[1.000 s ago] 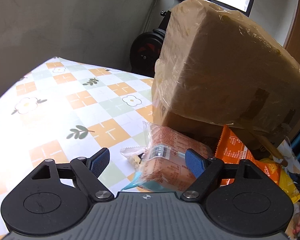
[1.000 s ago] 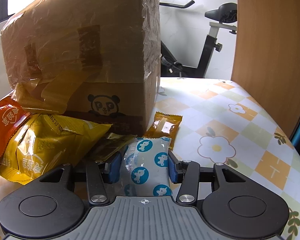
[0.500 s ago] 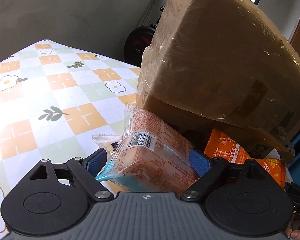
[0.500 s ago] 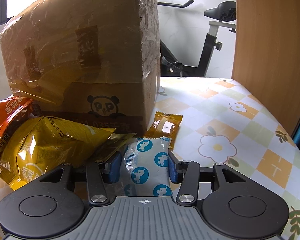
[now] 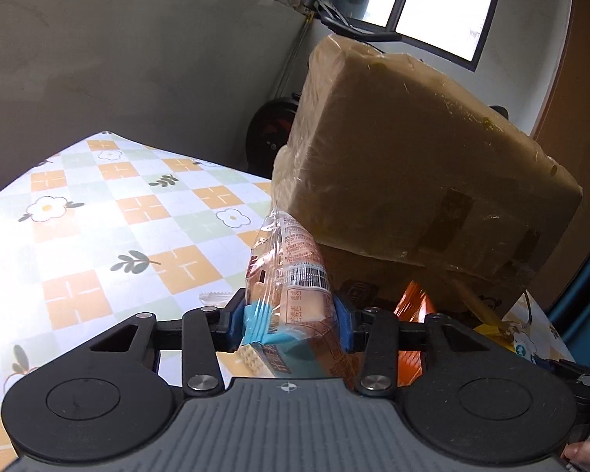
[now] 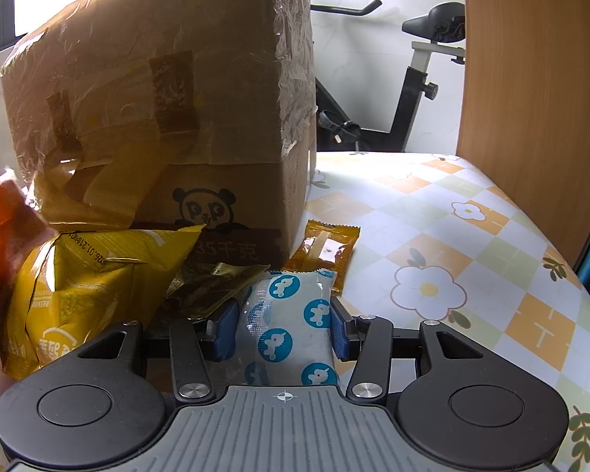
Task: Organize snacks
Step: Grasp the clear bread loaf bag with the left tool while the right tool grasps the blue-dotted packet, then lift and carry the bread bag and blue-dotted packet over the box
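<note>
My left gripper (image 5: 291, 320) is closing its jaws, and the blue pads press both sides of a clear orange-printed biscuit packet (image 5: 291, 271). The packet stands on end in front of a big taped cardboard box (image 5: 413, 165). An orange snack bag (image 5: 413, 306) lies just right of it. My right gripper (image 6: 282, 328) is shut on a white packet with blue round prints (image 6: 287, 303), low over the floral tablecloth (image 6: 432, 236). A yellow bag (image 6: 86, 287), a dark gold wrapper (image 6: 204, 287) and a small amber sachet (image 6: 324, 251) lie at the foot of the box (image 6: 169, 118).
The orange bag (image 6: 0, 259) shows at the left edge of the right wrist view. A wooden panel (image 6: 531, 98) borders the table on the right, with an exercise bike (image 6: 413, 78) behind. A small clear wrapper (image 5: 216, 297) lies by the left pad. Checked cloth (image 5: 98, 216) stretches left.
My left gripper closed from wide open onto the biscuit packet, which now stands upright between the pads. The orange bag slid left in the right wrist view. My right gripper kept still.
</note>
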`<state>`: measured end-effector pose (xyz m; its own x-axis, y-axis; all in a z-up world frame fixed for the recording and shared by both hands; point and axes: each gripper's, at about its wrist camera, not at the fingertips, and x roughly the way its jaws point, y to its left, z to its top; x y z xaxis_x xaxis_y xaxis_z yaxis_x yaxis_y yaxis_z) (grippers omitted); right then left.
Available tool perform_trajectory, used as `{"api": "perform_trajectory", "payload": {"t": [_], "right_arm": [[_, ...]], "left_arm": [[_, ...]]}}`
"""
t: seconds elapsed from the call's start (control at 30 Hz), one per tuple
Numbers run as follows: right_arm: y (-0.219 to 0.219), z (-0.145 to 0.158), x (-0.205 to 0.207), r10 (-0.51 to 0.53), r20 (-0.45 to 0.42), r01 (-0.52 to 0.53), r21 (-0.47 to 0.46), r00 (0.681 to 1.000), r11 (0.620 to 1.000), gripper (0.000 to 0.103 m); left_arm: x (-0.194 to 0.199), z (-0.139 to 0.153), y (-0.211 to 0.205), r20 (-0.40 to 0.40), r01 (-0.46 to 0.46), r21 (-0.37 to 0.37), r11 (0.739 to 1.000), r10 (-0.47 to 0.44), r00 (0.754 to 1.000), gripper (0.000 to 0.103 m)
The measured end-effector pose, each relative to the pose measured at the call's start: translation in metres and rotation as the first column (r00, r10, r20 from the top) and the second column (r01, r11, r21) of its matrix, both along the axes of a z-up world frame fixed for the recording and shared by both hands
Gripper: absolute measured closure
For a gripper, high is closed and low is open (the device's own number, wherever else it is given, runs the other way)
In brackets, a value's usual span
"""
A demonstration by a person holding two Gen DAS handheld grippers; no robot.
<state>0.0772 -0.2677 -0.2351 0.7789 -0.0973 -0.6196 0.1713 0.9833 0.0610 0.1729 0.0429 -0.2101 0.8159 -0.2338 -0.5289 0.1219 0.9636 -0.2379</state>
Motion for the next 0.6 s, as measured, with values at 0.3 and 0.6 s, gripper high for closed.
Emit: {"api": "perform_trajectory", "payload": {"t": [0.3, 0.6], "right_arm": [[0.001, 0.000, 0.000, 0.005, 0.001, -0.005, 0.001, 1.000, 1.000, 0.059], [0.001, 0.000, 0.000, 0.008, 0.001, -0.008, 0.006, 1.000, 1.000, 0.059]], "left_arm": [[-0.013, 0.019, -0.001, 0.087, -0.086, 0.157, 0.984, 0.073, 0.994, 0.057], [-0.022, 0.018, -0.021, 0.084, -0.017, 0.230, 0.973, -0.003, 0.996, 0.056]]}}
